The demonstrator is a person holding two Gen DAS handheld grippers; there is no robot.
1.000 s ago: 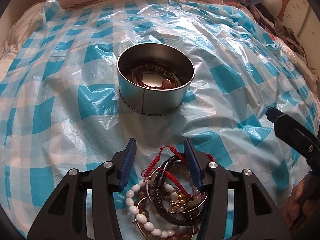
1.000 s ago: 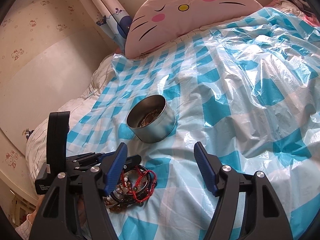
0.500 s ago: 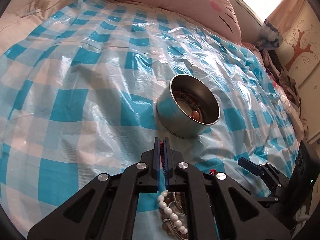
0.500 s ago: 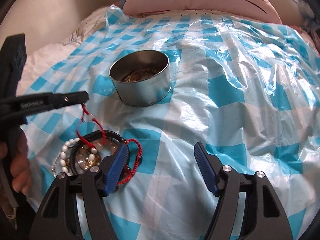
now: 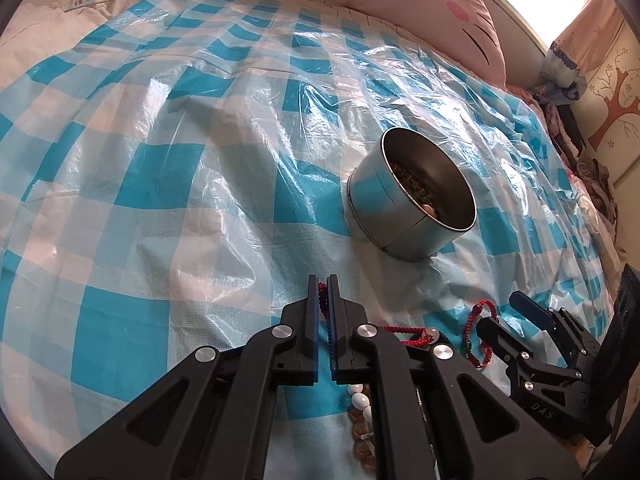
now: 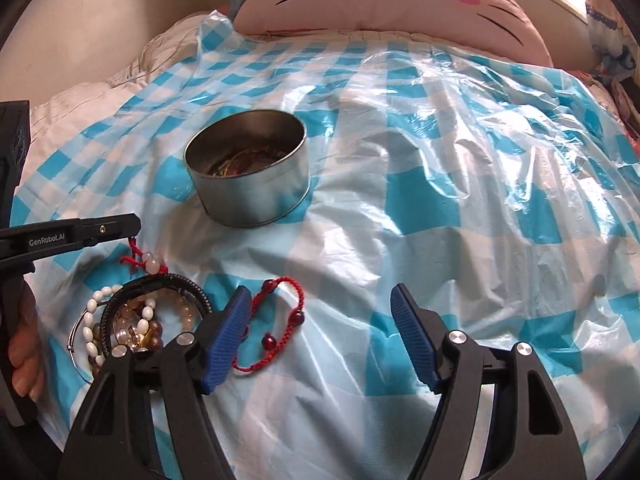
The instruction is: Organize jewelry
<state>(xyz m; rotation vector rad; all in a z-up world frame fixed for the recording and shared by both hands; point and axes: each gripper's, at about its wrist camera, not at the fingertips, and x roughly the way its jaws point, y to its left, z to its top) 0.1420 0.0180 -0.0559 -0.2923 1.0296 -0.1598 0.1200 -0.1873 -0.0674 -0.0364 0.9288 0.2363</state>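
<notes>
Red cord bracelet [image 5: 322,294] is pinched in the closed left gripper [image 5: 324,280], the tin [image 6: 248,184] beyond already holding some jewelry, while the empty right gripper [image 6: 320,320] is opening beside the remaining pile [image 6: 132,320].

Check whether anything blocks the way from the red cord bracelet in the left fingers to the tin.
Nothing visible does. The left gripper pinches the red cord bracelet, and only bare checkered sheet lies between it and the open metal tin.
</notes>
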